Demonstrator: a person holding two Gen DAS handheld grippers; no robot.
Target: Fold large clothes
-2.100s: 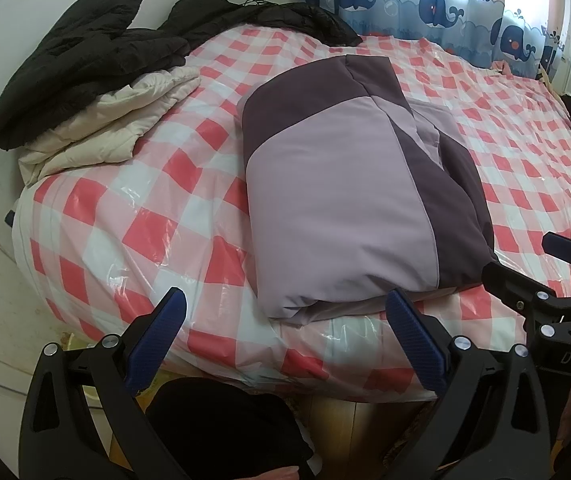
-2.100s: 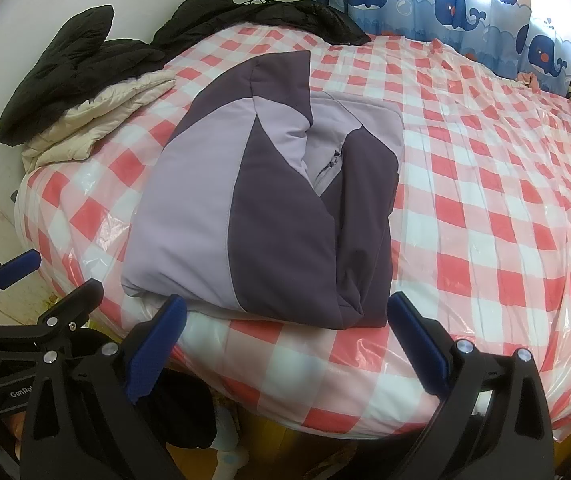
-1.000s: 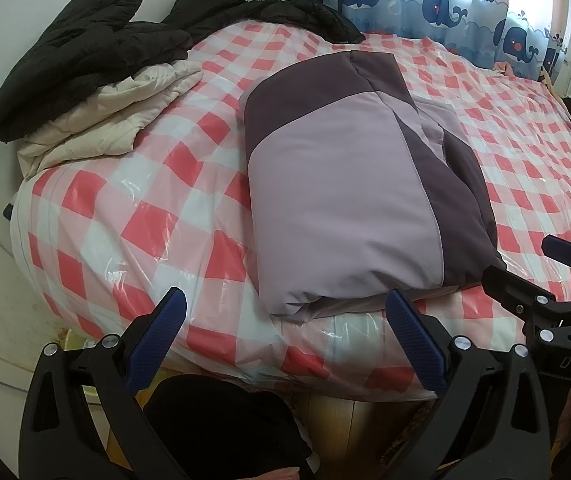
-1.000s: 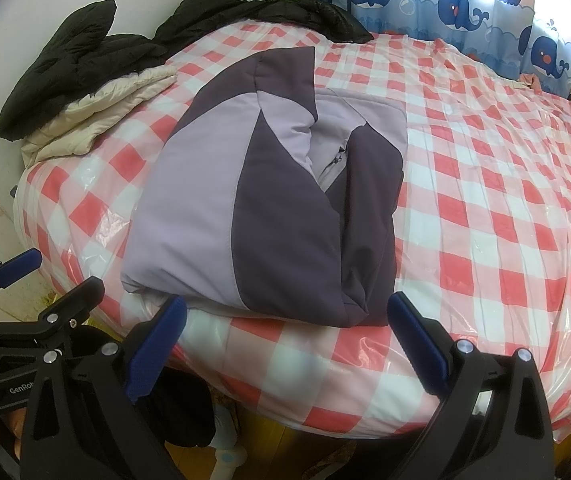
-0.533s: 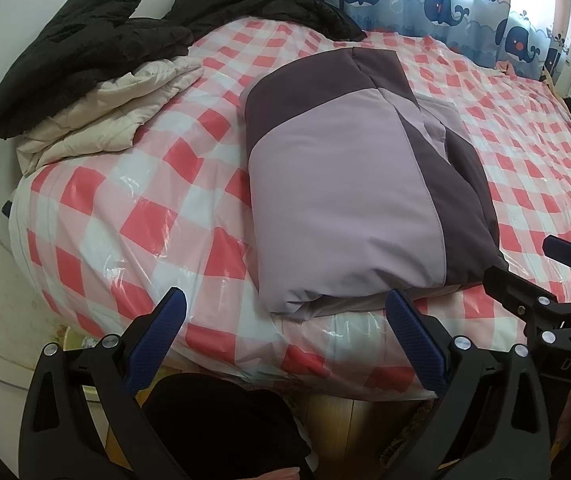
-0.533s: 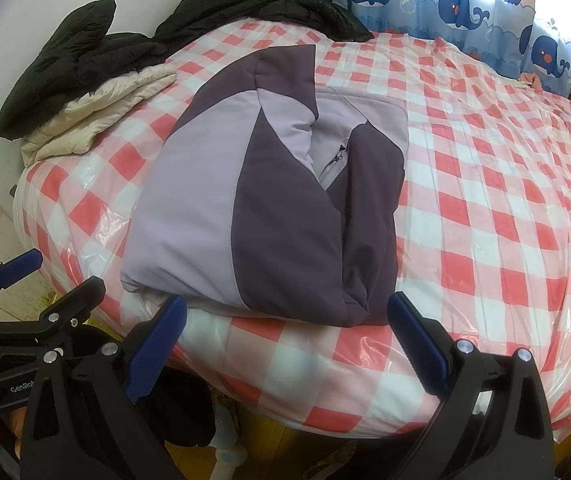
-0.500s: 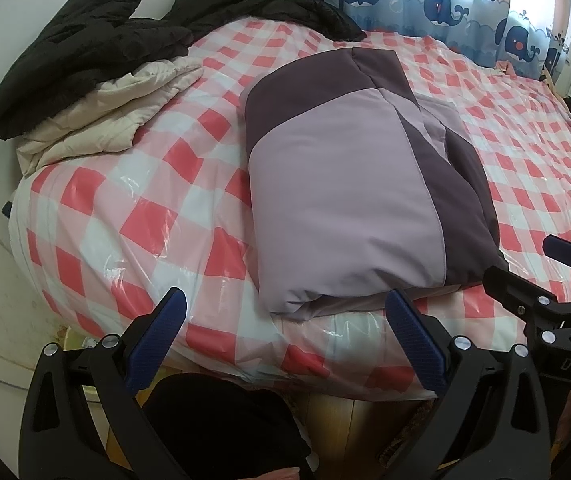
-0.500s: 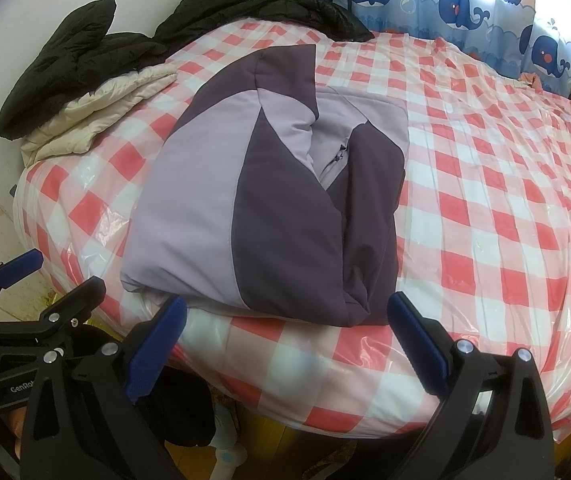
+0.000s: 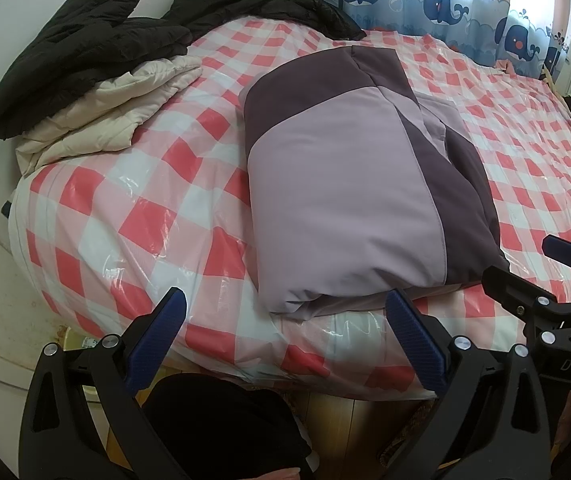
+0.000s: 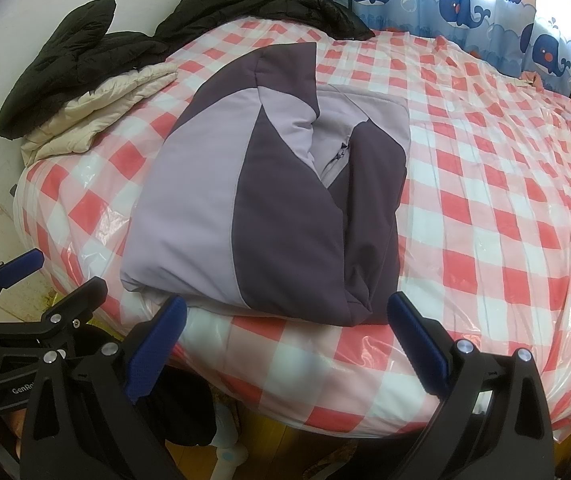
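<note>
A folded lilac and dark purple jacket (image 9: 349,184) lies on the red and white checked bed (image 9: 133,216), near its front edge; it also shows in the right wrist view (image 10: 269,200). My left gripper (image 9: 285,320) is open and empty, just in front of the jacket's near left corner. My right gripper (image 10: 285,320) is open and empty, just in front of the jacket's near edge. Each gripper shows at the side of the other's view, the right one (image 9: 557,280) and the left one (image 10: 41,284).
A black padded coat (image 9: 85,40) lies on a folded cream quilted coat (image 9: 109,120) at the bed's far left corner. More black clothing (image 10: 261,8) lies along the wall. Whale-print curtains (image 10: 445,4) hang behind. The wooden floor (image 9: 345,420) shows below the bed edge.
Both grippers have drifted slightly closer to the bed's front edge. The jacket has not moved and both grippers stay open.
</note>
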